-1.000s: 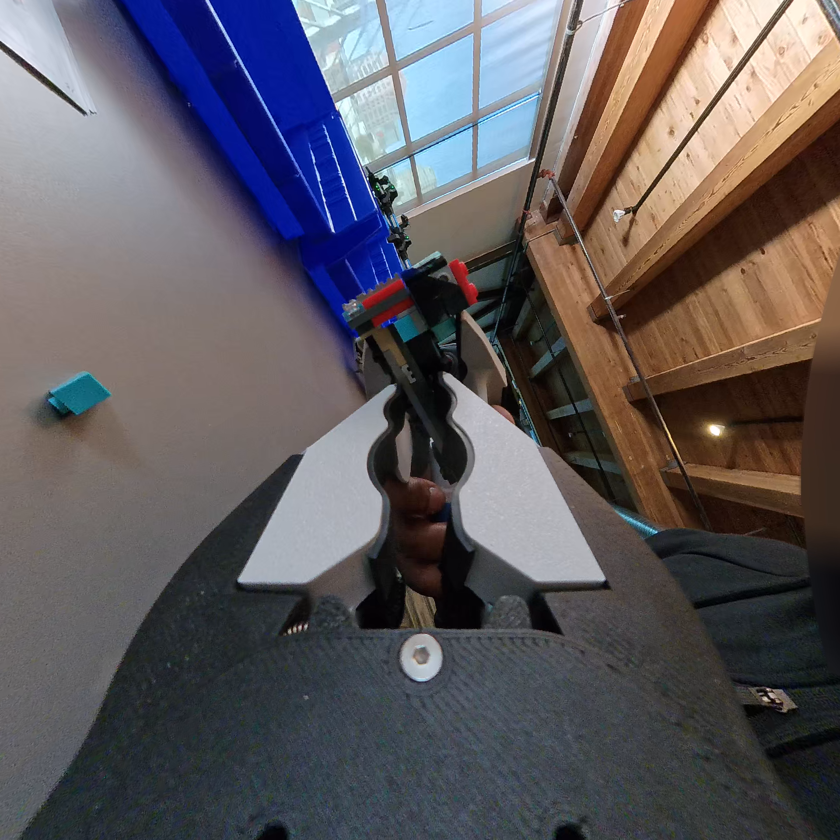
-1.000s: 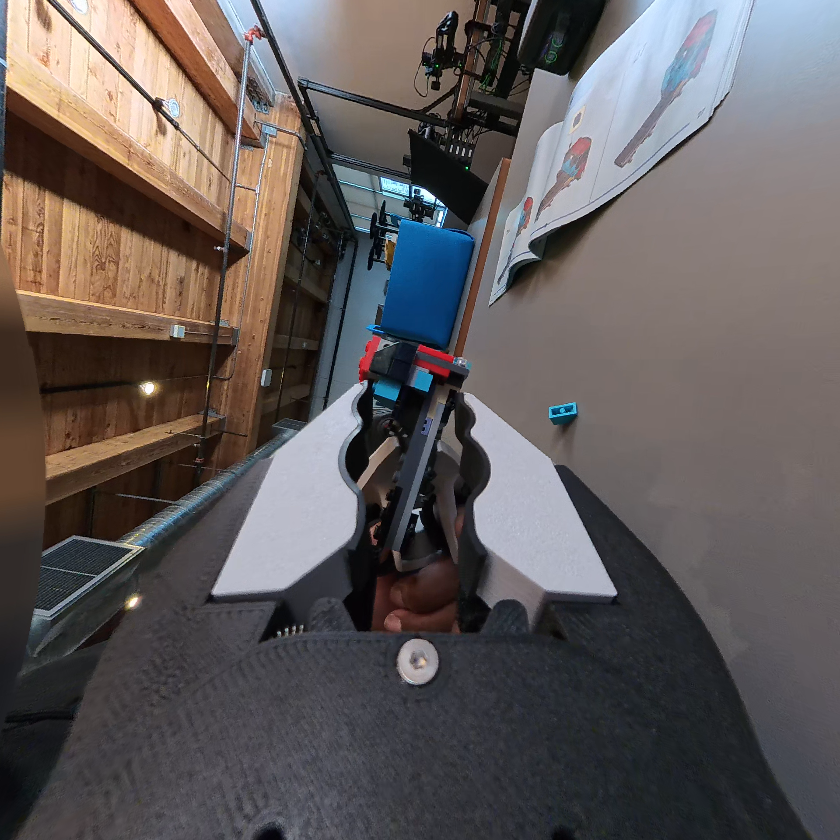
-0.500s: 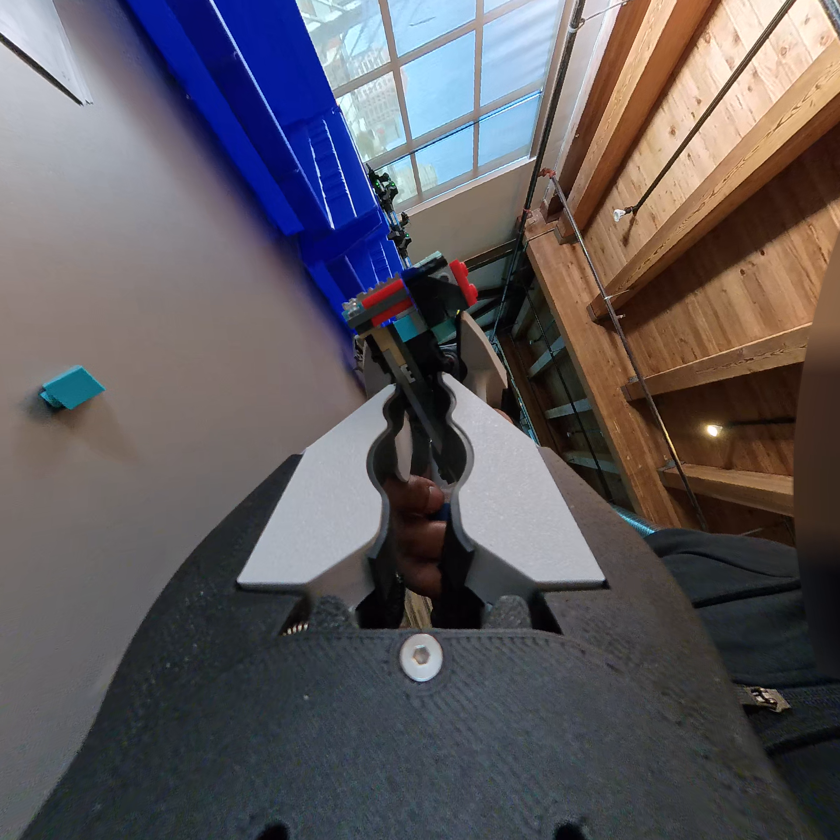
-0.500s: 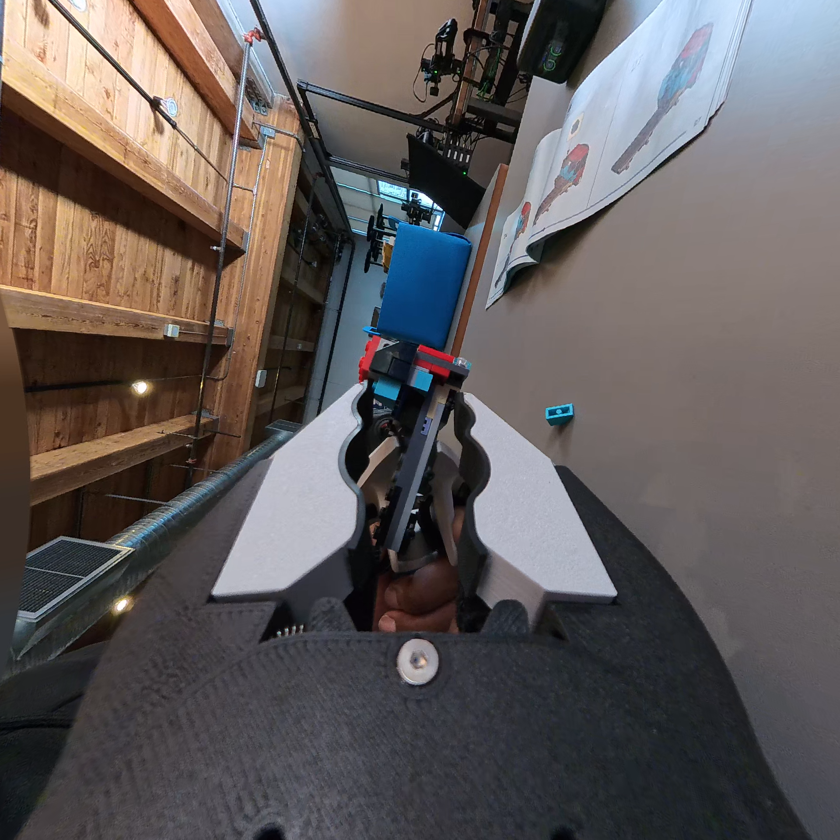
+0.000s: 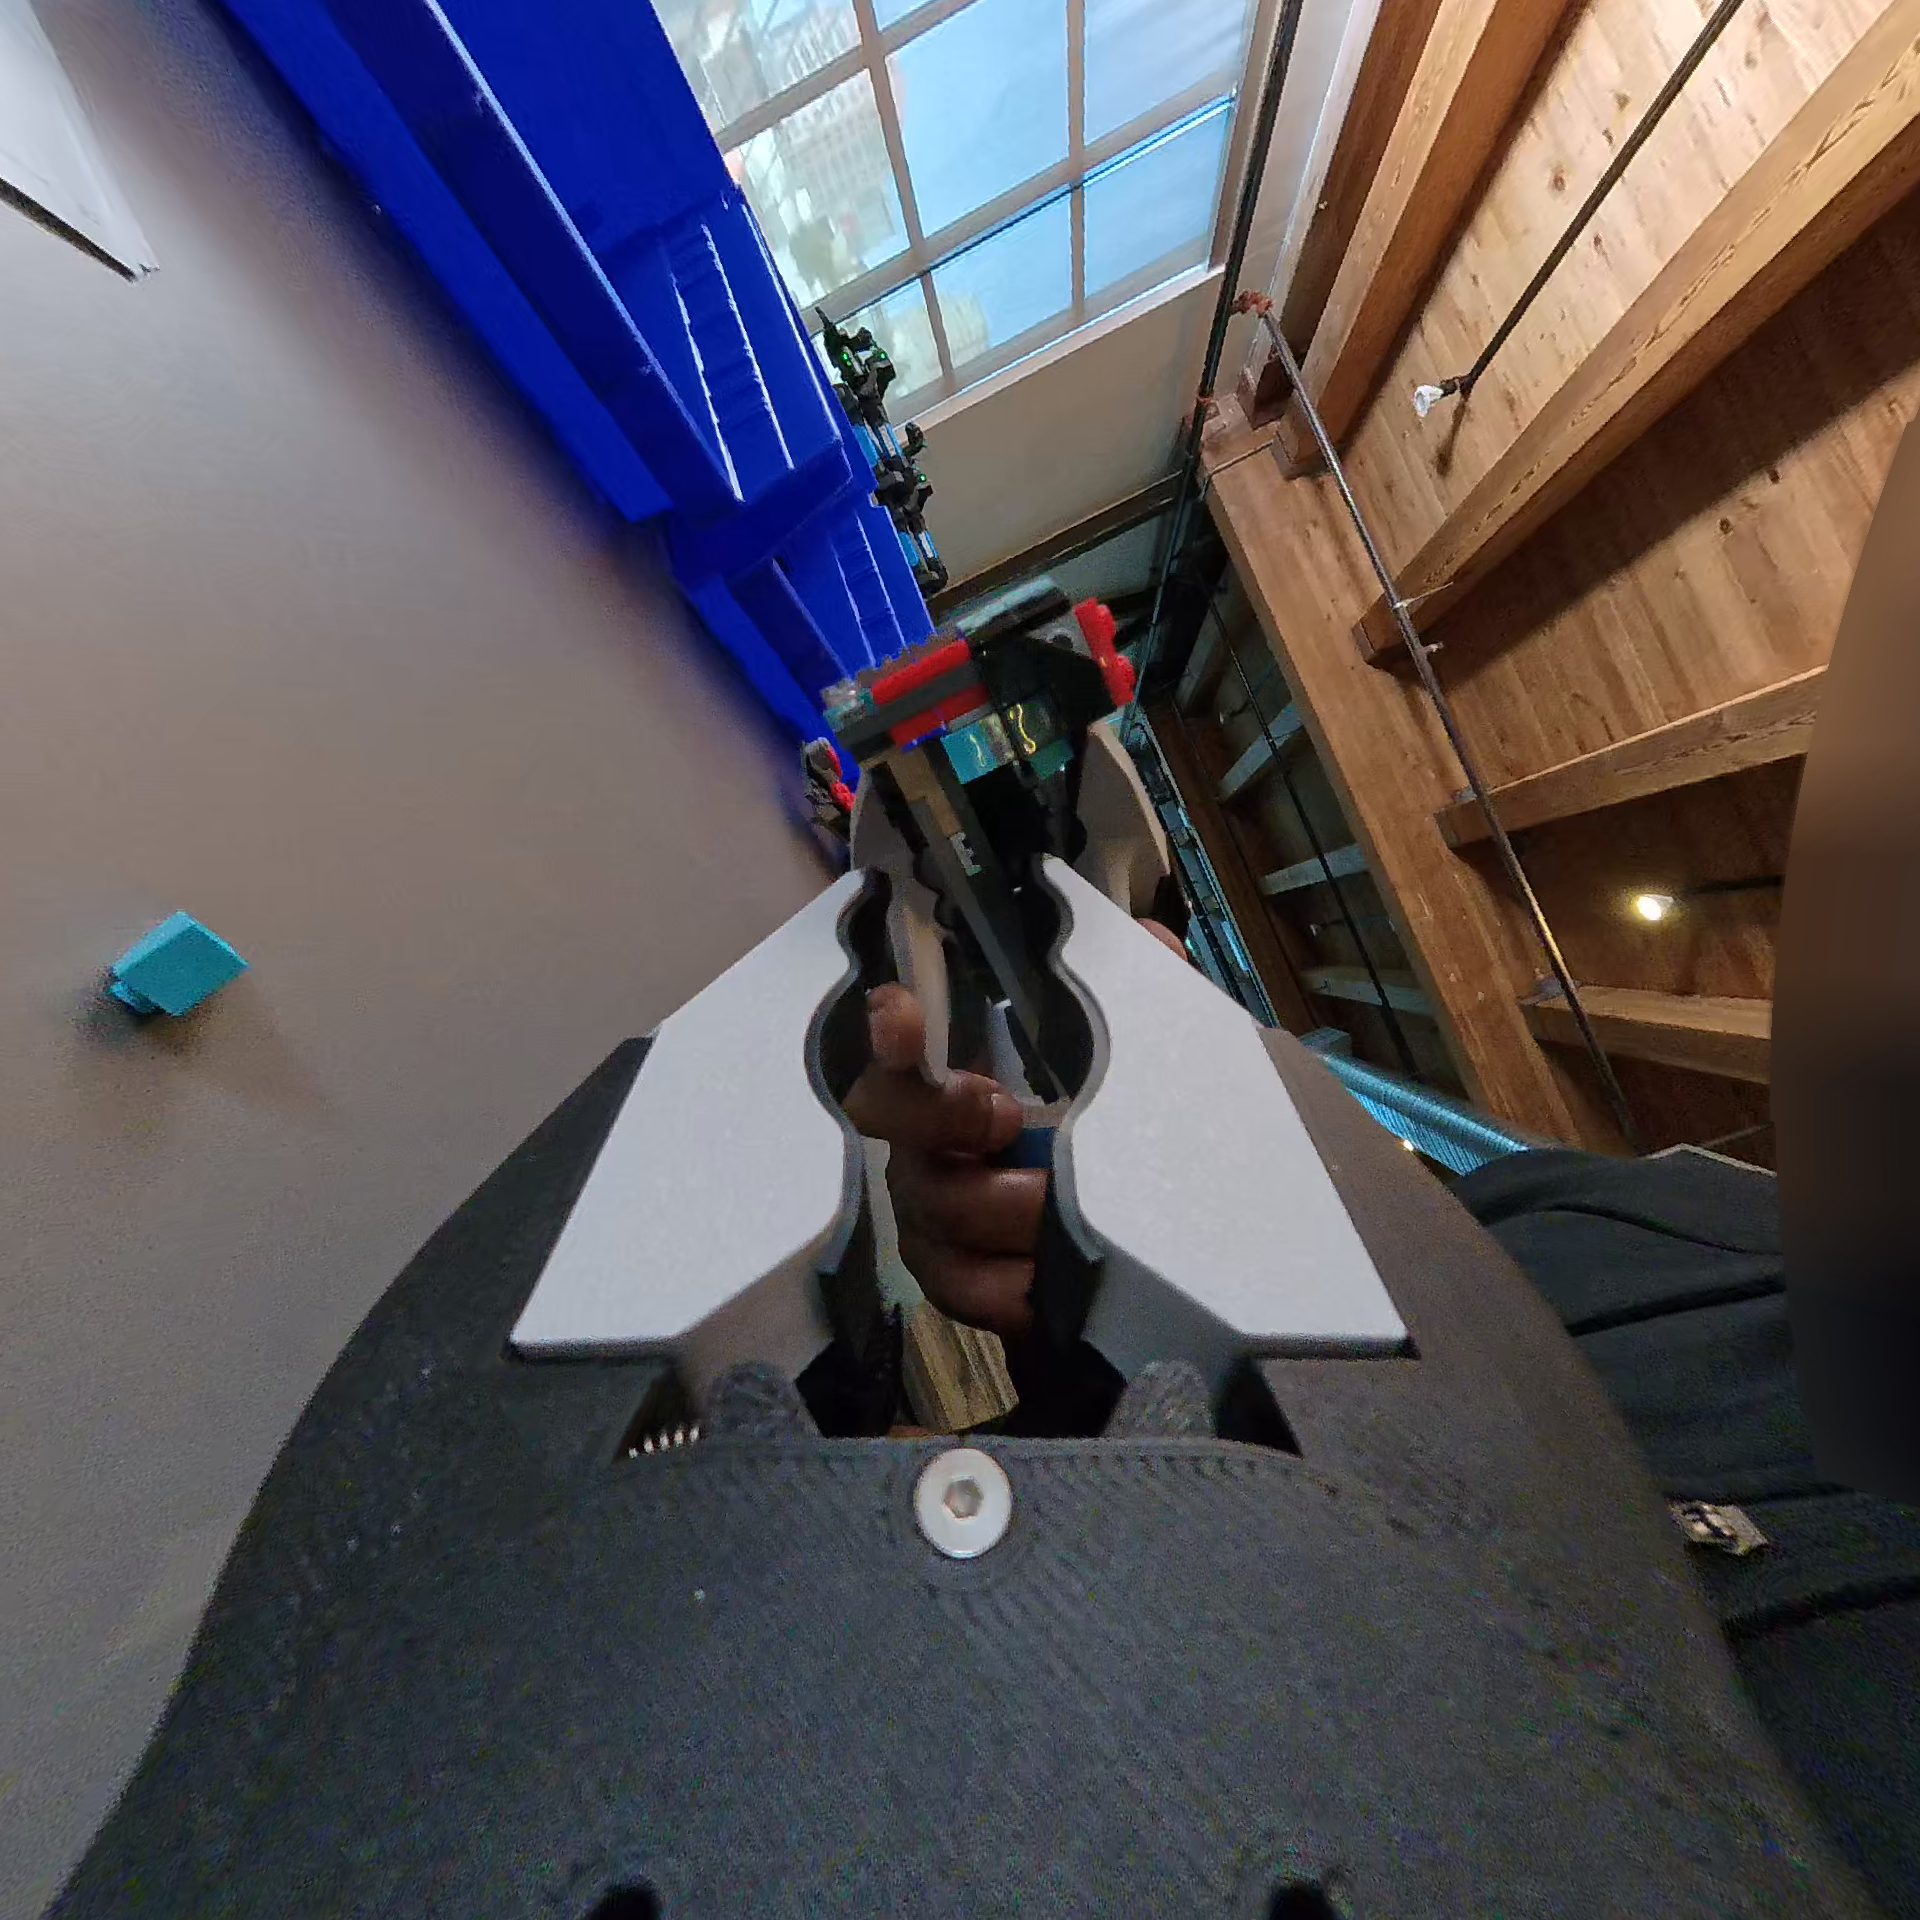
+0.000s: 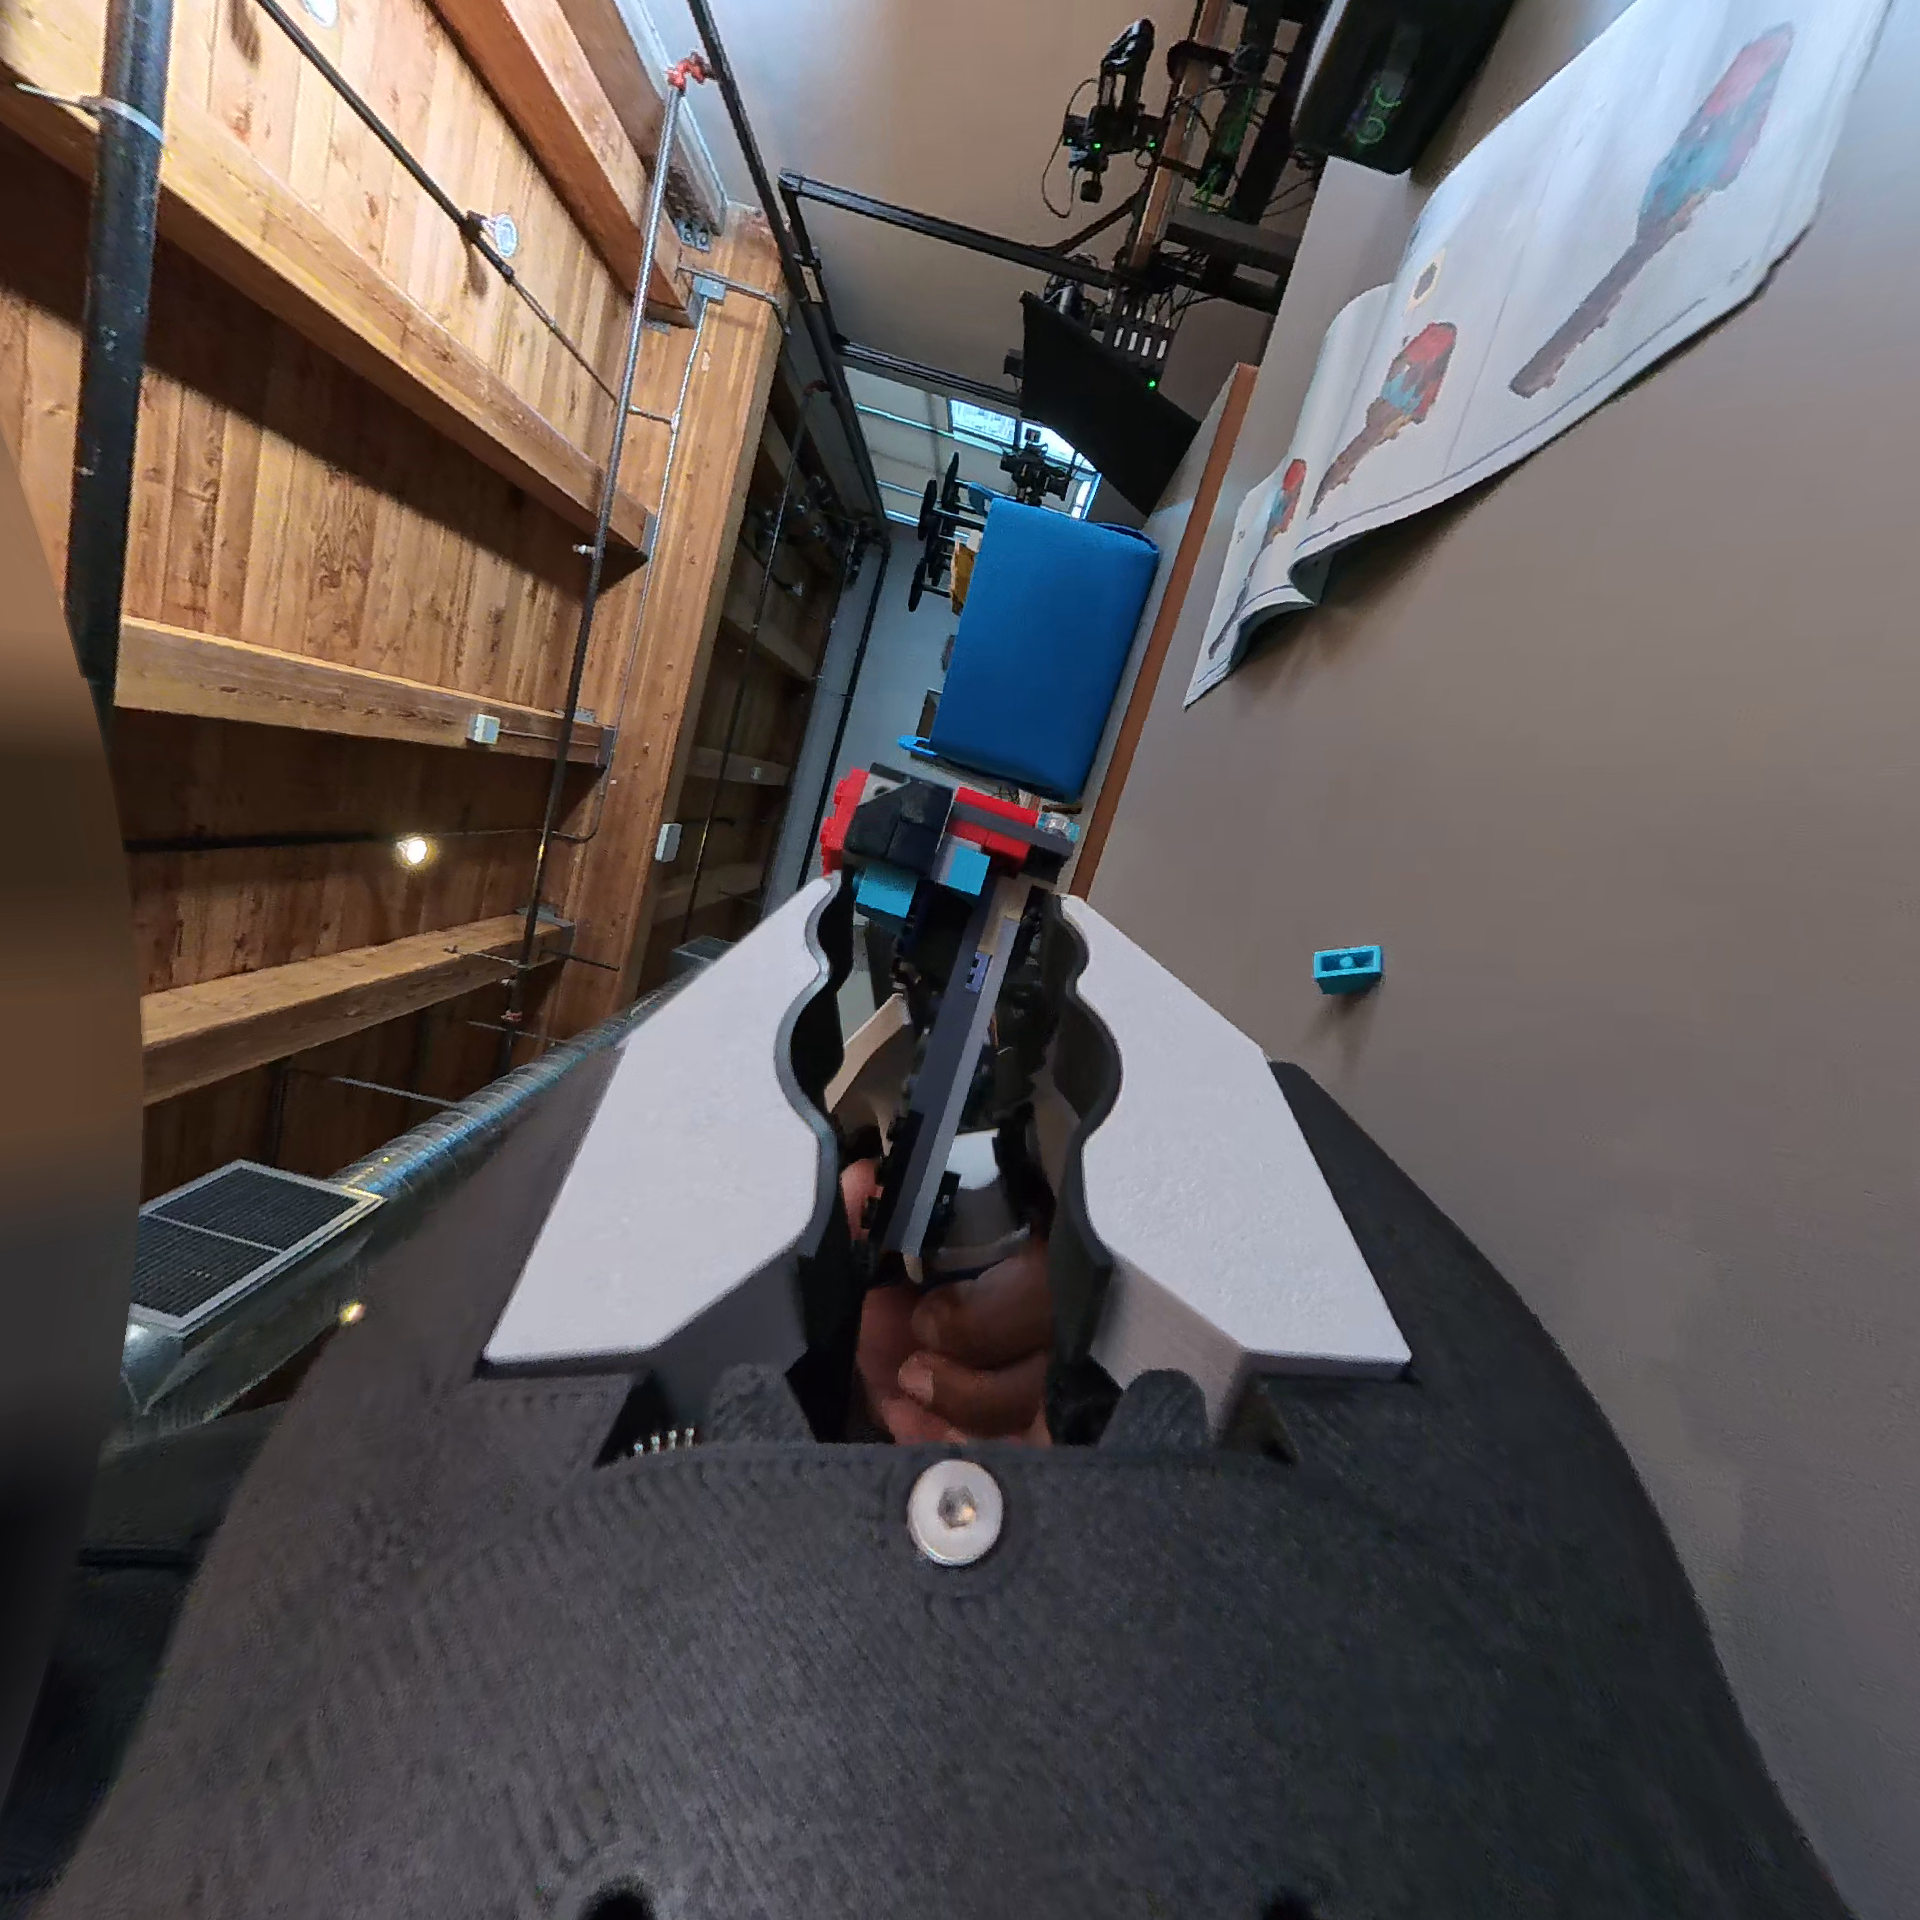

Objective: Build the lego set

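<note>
Jaws of both grippers clamp one lego build from opposite ends — left gripper and right gripper face each other, raised off the table. Loose teal brick lies apart on it; booklet open farther off.

Lego model: red, black and dark grey bricks, teal blocks, on a dark grey stem. Loose brick on the left of the table: teal. Table: plain grey-brown. Gripper fingers: pale grey on a black ribbed body. Bins far left: bright blue. Beams: honey-brown wood grain. Cushion: blue. Booklet: white pages with red, teal and brown pictures.
</note>
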A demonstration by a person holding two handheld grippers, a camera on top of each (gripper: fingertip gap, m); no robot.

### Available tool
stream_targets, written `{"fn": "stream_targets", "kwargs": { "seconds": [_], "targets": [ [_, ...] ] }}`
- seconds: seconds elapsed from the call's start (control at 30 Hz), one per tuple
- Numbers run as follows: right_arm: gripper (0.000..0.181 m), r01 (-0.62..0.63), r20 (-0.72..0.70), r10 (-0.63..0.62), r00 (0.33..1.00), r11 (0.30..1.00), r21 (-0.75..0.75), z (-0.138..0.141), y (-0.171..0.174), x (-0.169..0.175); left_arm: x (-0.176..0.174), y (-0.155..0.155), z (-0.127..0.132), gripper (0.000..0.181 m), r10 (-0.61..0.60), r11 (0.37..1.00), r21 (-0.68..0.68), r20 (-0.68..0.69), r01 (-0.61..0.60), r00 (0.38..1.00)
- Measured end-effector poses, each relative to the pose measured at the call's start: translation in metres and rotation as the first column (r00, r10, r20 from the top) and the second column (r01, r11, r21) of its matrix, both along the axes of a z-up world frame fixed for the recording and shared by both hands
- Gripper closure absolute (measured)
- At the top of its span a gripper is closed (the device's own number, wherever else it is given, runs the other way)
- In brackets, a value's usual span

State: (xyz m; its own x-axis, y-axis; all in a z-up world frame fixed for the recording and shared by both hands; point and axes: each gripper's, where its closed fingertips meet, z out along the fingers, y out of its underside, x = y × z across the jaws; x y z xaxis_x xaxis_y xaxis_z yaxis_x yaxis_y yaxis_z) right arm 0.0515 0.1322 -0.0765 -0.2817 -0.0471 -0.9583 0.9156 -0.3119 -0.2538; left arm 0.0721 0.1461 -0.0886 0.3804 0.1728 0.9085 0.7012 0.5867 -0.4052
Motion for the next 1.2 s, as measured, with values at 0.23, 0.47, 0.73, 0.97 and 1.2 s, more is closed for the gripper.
{"fn": "stream_targets", "kwargs": {
  "seconds": [0.23,0.47,0.73,0.97,1.2],
  "targets": [
    [0.148,-0.028,-0.028,0.027,0.999,0.999,-0.032,0.009,-0.001,0.005,0.006,0.0,0.008,0.15,-0.055,0.998,0.028,-0.022,0.055,0.998],
    [0.148,-0.033,-0.03,0.032,0.999,0.999,-0.043,0.01,0.0,0.004,0.014,0.01,0.008,0.134,-0.126,0.992,0.005,-0.023,0.126,0.992],
    [0.147,-0.049,-0.112,0.048,0.993,0.999,-0.009,0.013,-0.003,0.009,0.002,-0.014,0.021,0.144,-0.022,0.997,0.07,-0.017,0.023,1.0],
    [0.148,-0.047,-0.183,0.049,0.982,0.999,0.013,0.017,-0.003,0.013,0.003,-0.016,0.024,0.153,-0.006,0.999,0.049,-0.042,0.009,0.999],
    [0.148,-0.035,-0.197,0.04,0.98,0.999,0.029,0.016,-0.003,0.014,0.005,-0.015,0.023,0.152,0.002,1.0,0.02,-0.082,0.0,0.997]
  ]
}}
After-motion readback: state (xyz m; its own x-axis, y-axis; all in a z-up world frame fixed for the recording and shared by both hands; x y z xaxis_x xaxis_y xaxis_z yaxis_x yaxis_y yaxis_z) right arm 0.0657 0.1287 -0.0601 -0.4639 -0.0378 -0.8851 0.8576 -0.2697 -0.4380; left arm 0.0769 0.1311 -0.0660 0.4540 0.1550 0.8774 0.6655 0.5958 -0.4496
